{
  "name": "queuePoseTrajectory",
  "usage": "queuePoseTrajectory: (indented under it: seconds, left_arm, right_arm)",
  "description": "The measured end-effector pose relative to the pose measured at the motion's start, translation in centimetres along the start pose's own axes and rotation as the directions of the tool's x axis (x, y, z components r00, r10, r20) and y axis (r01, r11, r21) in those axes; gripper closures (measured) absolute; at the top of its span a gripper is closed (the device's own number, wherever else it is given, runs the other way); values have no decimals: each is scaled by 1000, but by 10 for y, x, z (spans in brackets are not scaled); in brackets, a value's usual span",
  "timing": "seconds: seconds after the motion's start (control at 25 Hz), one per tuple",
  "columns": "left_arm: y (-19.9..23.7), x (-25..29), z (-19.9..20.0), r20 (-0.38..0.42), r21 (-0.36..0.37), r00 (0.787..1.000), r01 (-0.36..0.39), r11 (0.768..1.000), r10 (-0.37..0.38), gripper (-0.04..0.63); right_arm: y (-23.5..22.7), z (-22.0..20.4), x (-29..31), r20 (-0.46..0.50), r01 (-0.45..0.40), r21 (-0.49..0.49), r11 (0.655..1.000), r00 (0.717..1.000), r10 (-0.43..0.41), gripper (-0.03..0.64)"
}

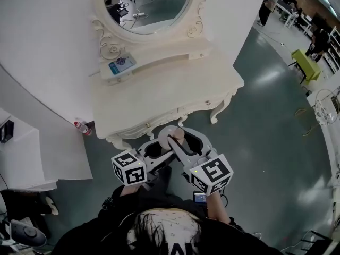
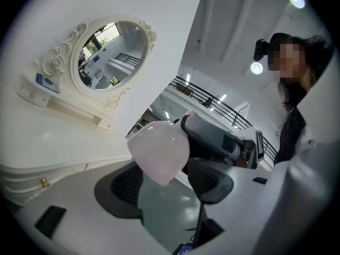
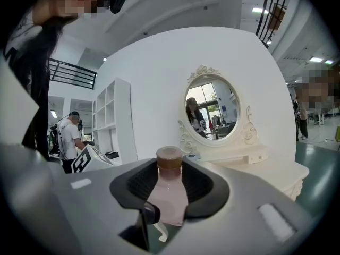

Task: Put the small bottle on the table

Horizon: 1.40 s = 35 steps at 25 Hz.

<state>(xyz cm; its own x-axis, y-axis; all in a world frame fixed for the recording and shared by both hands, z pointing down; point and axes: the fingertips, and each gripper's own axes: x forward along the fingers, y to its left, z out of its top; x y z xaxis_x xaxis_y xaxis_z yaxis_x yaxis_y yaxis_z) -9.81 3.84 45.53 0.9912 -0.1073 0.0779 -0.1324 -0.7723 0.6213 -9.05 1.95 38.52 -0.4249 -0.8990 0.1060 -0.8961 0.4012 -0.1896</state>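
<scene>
Bottle (image 3: pixel 169 193), pink with a brown cap, sits clamped between the right gripper's (image 3: pixel 170 180) wide-set jaws. The left gripper's (image 2: pixel 162 182) jaws flank its base, but whether they press on it is unclear. The bench (image 1: pixel 170 92) is nearby.

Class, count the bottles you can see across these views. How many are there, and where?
2. A pink bottle is held in the right gripper's jaws; a clear bottle is on the floor left of the table. Others may be hidden.
</scene>
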Motion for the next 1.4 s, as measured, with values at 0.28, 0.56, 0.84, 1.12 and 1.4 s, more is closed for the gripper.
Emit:
queuePoseTrajectory:
  seconds: [0.28,0.56,0.84,1.12,1.4]
  left_arm:
    - [56,25,58,-14,-2,999,30,1000,-30,351]
    - [108,44,103,-35,4,997,68,998,-68,350]
    - [138,61,122,-62,-14,991,122,992,-122,348]
    - [151,75,132,-74,-24,986,149,988,-151,347]
    - [168,81,146,-51,-21,991,126,992,-127,345]
  right_arm:
    - [-45,25,66,-9,34,-12,999,999,-34,468]
    - [-83,39,124,-15,78,-15,997,997,-78,468]
    - [-109,43,153,-40,139,-36,990,989,-141,468]
    - [-128,46,165,-51,169,-44,985,984,-171,468]
    - [-138,50,183,-67,140,-64,988,987,-144,468]
